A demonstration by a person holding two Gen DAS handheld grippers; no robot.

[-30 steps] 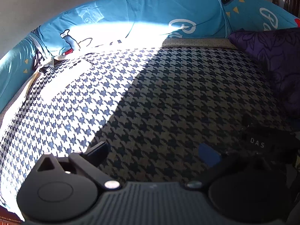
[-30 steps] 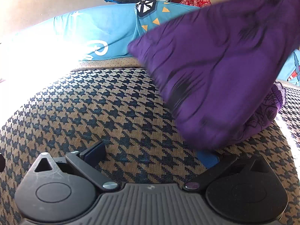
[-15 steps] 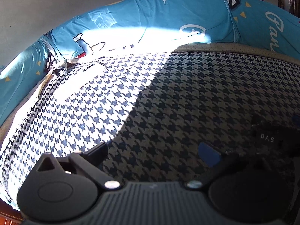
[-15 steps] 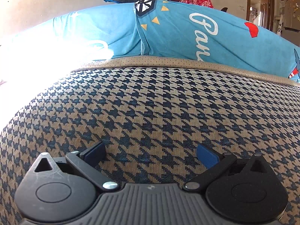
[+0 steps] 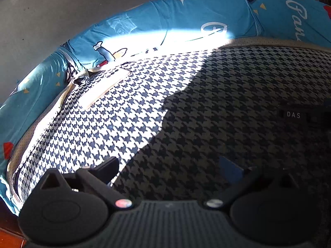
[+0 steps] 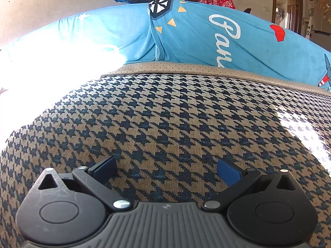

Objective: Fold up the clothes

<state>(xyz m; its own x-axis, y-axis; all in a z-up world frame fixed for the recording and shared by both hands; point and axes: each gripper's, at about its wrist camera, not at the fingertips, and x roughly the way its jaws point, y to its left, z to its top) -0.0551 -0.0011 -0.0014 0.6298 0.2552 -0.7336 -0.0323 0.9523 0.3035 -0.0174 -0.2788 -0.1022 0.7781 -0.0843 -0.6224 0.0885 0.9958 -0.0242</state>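
Surface: houndstooth cushion [image 5: 206, 107] fills both views, with blue printed bolsters [image 6: 206, 39] along the back at 12 o'clock; sun floods the left part.
Flat pale thing: lies in the sun at 10 o'clock in the left view; too washed out to name.
Left gripper [image 5: 171, 169]: fingers spread apart, holding nothing, low over the cushion.
Right gripper [image 6: 166, 170]: fingers spread apart, holding nothing.
Clothes: none in either view now.
Step in hand: judged to be waiting for or reaching toward a garment; keep fingers wide and low.
Change: the purple garment seen at 2 o'clock a second ago is gone from both views.
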